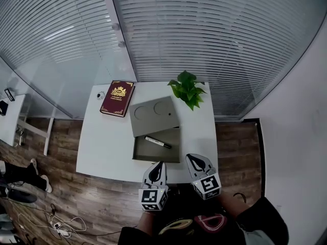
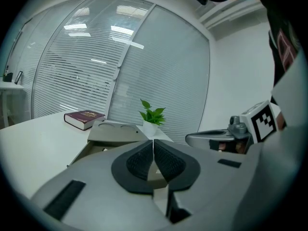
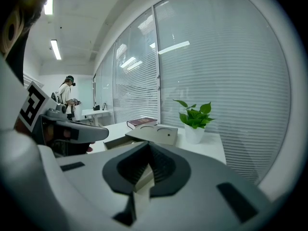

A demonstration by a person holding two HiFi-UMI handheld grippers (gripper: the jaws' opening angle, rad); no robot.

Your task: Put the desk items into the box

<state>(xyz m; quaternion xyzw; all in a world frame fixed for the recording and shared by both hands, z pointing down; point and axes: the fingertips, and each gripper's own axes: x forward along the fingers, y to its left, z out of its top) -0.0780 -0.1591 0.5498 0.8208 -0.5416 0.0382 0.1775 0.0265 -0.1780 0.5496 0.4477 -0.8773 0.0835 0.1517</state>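
A grey open box (image 1: pixel 156 149) sits at the front middle of the white desk (image 1: pixel 102 142), its lid (image 1: pixel 154 115) propped up behind it. A black and white pen (image 1: pixel 158 142) lies inside the box. A dark red book (image 1: pixel 117 98) lies at the desk's back left. My left gripper (image 1: pixel 159 164) hovers just before the box's front edge, shut and empty. My right gripper (image 1: pixel 192 158) hangs to its right at the desk edge, also shut with nothing between its jaws. The box (image 2: pixel 103 139), the book (image 2: pixel 84 119) and the right gripper (image 2: pixel 219 138) show in the left gripper view.
A small potted green plant (image 1: pixel 187 89) stands at the back right of the desk, beside the lid. A small white object (image 1: pixel 100 95) lies left of the book. Window blinds run behind the desk. Wooden floor surrounds it, with another desk (image 1: pixel 11 117) at far left.
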